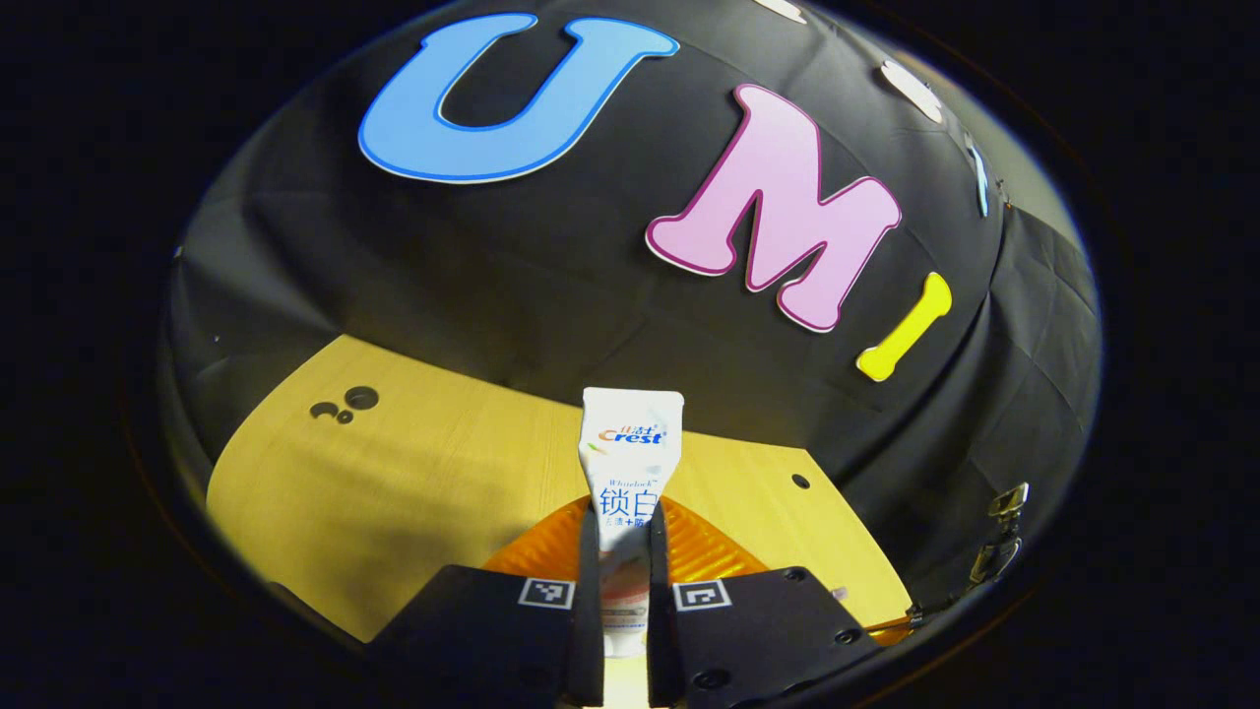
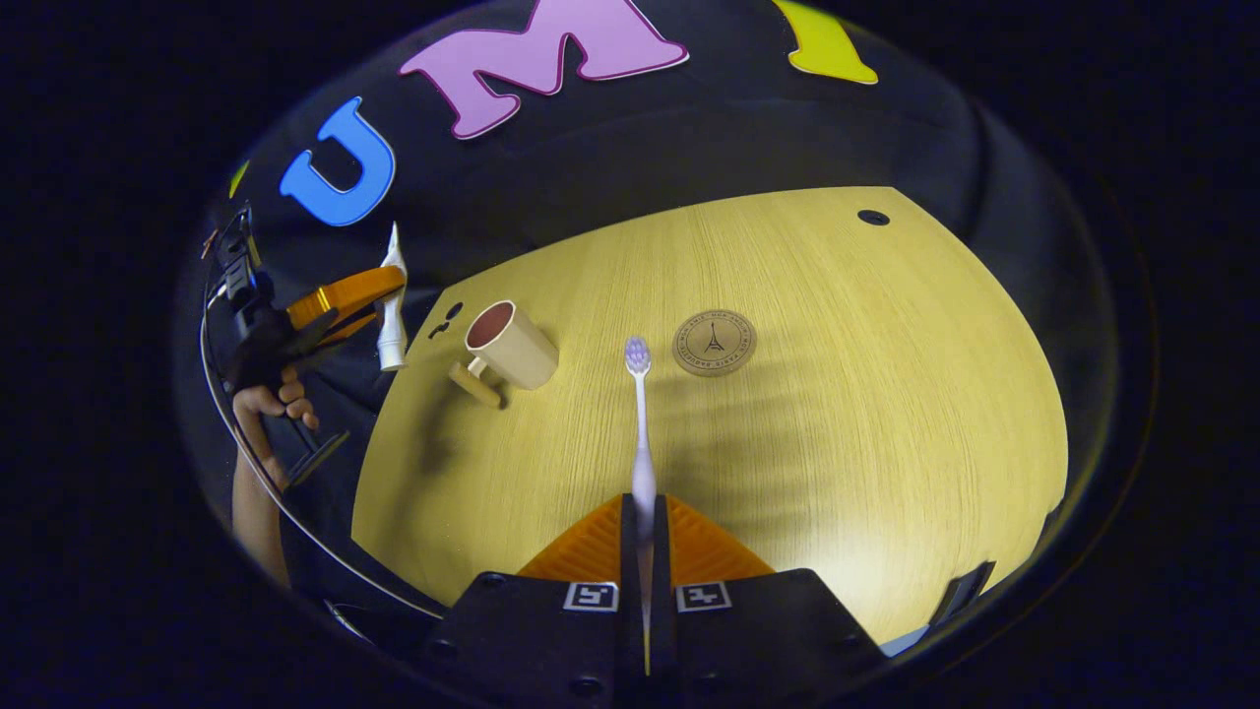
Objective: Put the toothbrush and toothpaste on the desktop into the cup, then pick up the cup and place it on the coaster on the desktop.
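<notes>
Right gripper (image 2: 645,551) is clamping the toothbrush (image 2: 641,433) low on its handle, bristle head pointing out over the desktop (image 2: 837,443); it's light, stiff and thin, so I'm expecting it to pivot unless I keep the pinch near mid-handle. Left gripper (image 1: 622,581) is pinching the toothpaste (image 1: 630,463) across its soft lower body, flat crimped end up, likely squashy and slick, so a firm hold near the stiffer cap end suits better. Farther out, cup (image 2: 512,345) is sitting on its side near the left desktop edge with coaster (image 2: 715,343) just beyond the brush head, and I'm seeing open wood all around.

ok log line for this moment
left gripper: shut on toothpaste | right gripper: shut on toothbrush | cup: empty | coaster: bare
</notes>
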The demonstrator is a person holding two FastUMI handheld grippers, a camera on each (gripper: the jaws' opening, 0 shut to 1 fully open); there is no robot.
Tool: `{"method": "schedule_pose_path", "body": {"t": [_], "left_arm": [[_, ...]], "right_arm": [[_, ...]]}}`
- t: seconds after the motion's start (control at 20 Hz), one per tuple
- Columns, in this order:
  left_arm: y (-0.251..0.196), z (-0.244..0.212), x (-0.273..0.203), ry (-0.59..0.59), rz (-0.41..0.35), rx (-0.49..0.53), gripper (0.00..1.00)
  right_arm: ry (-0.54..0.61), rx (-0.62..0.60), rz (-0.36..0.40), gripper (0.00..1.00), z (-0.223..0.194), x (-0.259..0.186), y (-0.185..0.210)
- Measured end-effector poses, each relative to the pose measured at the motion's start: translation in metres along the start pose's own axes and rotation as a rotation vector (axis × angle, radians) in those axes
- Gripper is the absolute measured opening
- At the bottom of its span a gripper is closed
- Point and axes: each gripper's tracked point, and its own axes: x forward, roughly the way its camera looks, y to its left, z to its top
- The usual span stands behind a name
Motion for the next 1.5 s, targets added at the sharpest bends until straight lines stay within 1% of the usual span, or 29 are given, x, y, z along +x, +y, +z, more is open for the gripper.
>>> {"method": "schedule_pose_path", "body": {"t": [0.2,0.25,0.4,0.45,0.6,0.65,0.75,0.8,0.85,1.0,1.05,1.1,1.15,1.2,1.25,1.3,1.35,1.4,1.5], "left_arm": [[-0.001,0.002,0.041,-0.049,-0.06,-0.01,0.22],[0.001,0.001,0.049,-0.06,-0.064,-0.006,0.22],[0.015,-0.009,0.071,-0.072,-0.037,0.009,0.22],[0.017,-0.013,0.076,-0.074,-0.04,0.013,0.22],[0.017,-0.024,0.079,-0.117,-0.039,0.079,0.22],[0.013,-0.025,0.078,-0.139,-0.05,0.106,0.22],[0.008,-0.032,0.08,-0.146,-0.06,0.135,0.22],[0.01,-0.036,0.082,-0.14,-0.047,0.145,0.28],[0.015,-0.041,0.082,-0.133,-0.032,0.157,0.23],[0.023,-0.05,0.077,-0.124,-0.003,0.184,0.25],[0.025,-0.052,0.076,-0.12,0.012,0.192,0.28],[0.029,-0.055,0.074,-0.108,0.029,0.2,0.24],[0.031,-0.06,0.073,-0.092,0.041,0.208,0.31],[0.032,-0.062,0.067,-0.08,0.051,0.212,0.34],[0.033,-0.063,0.058,-0.082,0.058,0.214,0.42],[0.031,-0.06,0.048,-0.091,0.063,0.213,0.39],[0.031,-0.057,0.039,-0.104,0.074,0.21,0.6],[0.03,-0.054,0.026,-0.114,0.081,0.202,0.66],[0.029,-0.052,-0.002,-0.126,0.106,0.17,0.87]], "right_arm": [[-0.006,-0.022,0.0,0.07,0.002,0.005,-0.008],[-0.007,-0.025,0.004,0.07,0.003,0.006,-0.009],[-0.02,-0.026,0.024,0.06,0.005,0.01,-0.011],[-0.025,-0.023,0.031,0.06,0.005,0.012,-0.011],[-0.036,-0.027,0.045,0.07,0.006,0.016,-0.011],[-0.033,-0.022,0.049,0.06,0.004,0.017,-0.011],[-0.022,-0.017,0.054,0.06,0.002,0.02,-0.011],[-0.018,-0.022,0.052,0.07,0.001,0.021,-0.013],[-0.013,-0.03,0.049,0.07,-0.001,0.023,-0.015],[-0.01,-0.042,0.049,0.07,-0.001,0.023,-0.017],[-0.012,-0.042,0.049,0.07,0.0,0.024,-0.017],[-0.015,-0.039,0.049,0.06,0.0,0.025,-0.018],[-0.017,-0.036,0.051,0.07,0.001,0.026,-0.017],[-0.021,-0.034,0.056,0.07,0.003,0.027,-0.015],[-0.028,-0.036,0.06,0.07,0.006,0.027,-0.013],[-0.038,-0.045,0.064,0.07,0.01,0.027,-0.01],[-0.052,-0.061,0.066,0.07,0.016,0.027,-0.007],[-0.068,-0.072,0.072,0.07,0.022,0.026,-0.003],[-0.104,-0.081,0.094,0.06,0.038,0.027,0.009]]}}
